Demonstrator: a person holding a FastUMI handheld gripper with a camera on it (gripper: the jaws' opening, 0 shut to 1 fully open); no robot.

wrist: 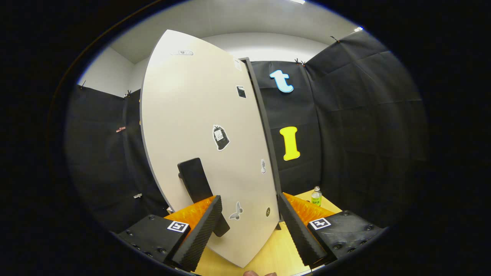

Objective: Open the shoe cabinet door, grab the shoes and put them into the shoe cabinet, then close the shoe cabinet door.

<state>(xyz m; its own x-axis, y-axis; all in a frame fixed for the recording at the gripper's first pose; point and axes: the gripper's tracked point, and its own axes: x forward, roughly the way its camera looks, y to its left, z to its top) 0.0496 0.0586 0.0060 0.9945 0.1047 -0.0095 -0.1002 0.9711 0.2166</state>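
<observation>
The shoe cabinet's white door [199, 115] stands close in front of me, seen at a slant and dotted with small stickers. Its black bar handle [193, 178] runs down the door and passes behind my left finger [203, 230]. My gripper [249, 201] is open, and the door's lower part lies in the wide gap between the fingers. The right finger [301, 230] sits by the door's right edge, beside the cabinet's dark side strip [264, 126]. I cannot tell whether either finger touches the door or the handle.
The cabinet stands on a light wooden table [276, 249]. A small green-labelled bottle [316, 196] stands on the table beyond the right finger. Black cloth walls close in left, behind and right. A person's fingertips [253, 273] peek in below the fingers.
</observation>
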